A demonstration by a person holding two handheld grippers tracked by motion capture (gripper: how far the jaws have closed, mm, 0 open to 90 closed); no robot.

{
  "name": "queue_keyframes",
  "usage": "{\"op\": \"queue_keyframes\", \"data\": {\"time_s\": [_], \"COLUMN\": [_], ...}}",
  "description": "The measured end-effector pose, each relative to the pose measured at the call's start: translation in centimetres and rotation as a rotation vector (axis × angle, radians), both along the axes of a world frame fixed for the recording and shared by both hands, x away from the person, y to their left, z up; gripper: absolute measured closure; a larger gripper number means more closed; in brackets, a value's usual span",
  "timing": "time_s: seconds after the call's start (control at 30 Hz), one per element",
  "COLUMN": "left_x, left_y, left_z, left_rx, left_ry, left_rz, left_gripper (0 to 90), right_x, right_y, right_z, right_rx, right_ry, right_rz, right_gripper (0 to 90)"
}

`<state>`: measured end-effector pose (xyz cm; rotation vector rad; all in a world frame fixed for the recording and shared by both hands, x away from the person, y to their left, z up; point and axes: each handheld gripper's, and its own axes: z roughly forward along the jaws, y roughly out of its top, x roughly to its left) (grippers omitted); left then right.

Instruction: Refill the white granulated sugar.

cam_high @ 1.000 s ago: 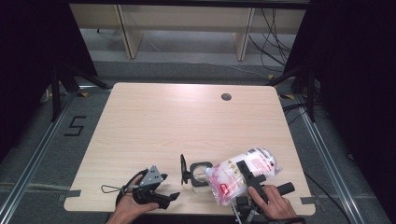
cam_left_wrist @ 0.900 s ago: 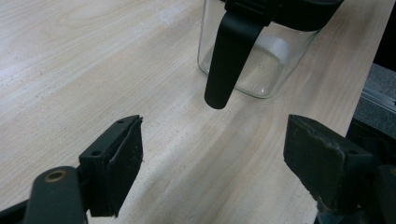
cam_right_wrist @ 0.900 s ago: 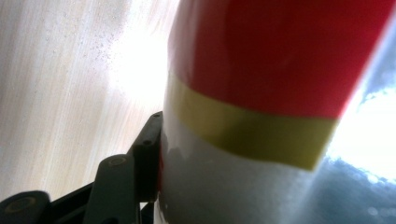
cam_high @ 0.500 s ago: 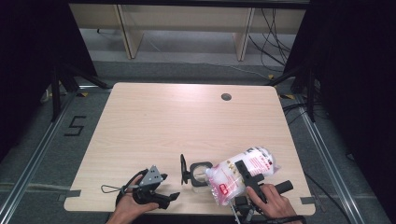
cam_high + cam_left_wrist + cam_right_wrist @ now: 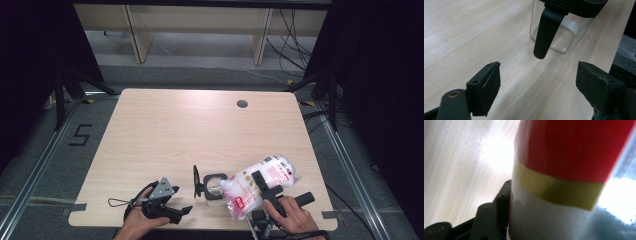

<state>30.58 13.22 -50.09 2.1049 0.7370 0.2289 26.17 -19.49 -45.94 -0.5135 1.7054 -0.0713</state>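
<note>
Right gripper (image 5: 261,186) clamped on plastic bag (image 5: 260,184) of white granules, tilted mouth-down over open glass jar (image 5: 214,186) at table's (image 5: 200,130) near edge, likely for pouring. Left gripper (image 5: 172,210) spread, empty, beside jar.

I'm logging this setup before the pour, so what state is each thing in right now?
Glass jar: upright on the table, lid flipped open, looks empty.
Jar lid: swung open, standing at the jar's left.
Plastic bag: full of white grains, held tilted, its lower end beside the jar.
Left gripper: open, holding nothing.
Right gripper: clamped on the bag.
</note>
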Motion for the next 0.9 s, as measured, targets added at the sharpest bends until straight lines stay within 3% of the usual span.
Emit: {"op": "queue_keyframes", "data": {"time_s": [0.13, 0.4, 0.47, 0.53, 0.57, 0.63, 0.7, 0.9], "left_x": [0.00, 0.00, -0.04, -0.03, -0.04, -0.03, -0.03, -0.02], "left_y": [-0.01, 0.00, -0.08, -0.06, -0.06, -0.09, -0.07, -0.03], "left_z": [0.00, 0.00, -0.04, -0.04, -0.04, -0.08, -0.04, 0.01], "left_rx": [0.000, -0.001, -0.013, -0.013, -0.014, -0.022, -0.014, -0.009], "left_ry": [-0.001, 0.000, -0.004, -0.003, -0.003, -0.005, -0.003, 0.004], "left_rz": [-0.001, -0.001, 0.006, 0.006, 0.007, 0.007, 0.005, -0.002], "left_gripper": [19.5, 19.5, 19.5, 19.5, 19.5, 19.6, 19.5, 19.5], "right_x": [0.00, -0.02, -0.02, 0.02, -0.05, -0.05, -0.02, -0.14], "right_y": [-0.05, 0.04, 0.07, 0.13, 0.10, 0.11, 0.09, 0.28], "right_z": [-0.15, 0.00, -0.13, 0.00, -0.18, -0.04, -0.19, 0.02], "right_rx": [0.009, -0.023, -0.008, -0.038, -0.019, -0.044, -0.021, -0.067], "right_ry": [0.004, -0.016, -0.008, -0.024, -0.015, -0.020, -0.017, -0.040], "right_rz": [-0.007, -0.007, -0.001, 0.006, -0.007, -0.014, -0.004, 0.007], "right_gripper": [46.6, 46.7, 46.8, 46.8, 46.8, 46.8, 46.8, 46.9]}}
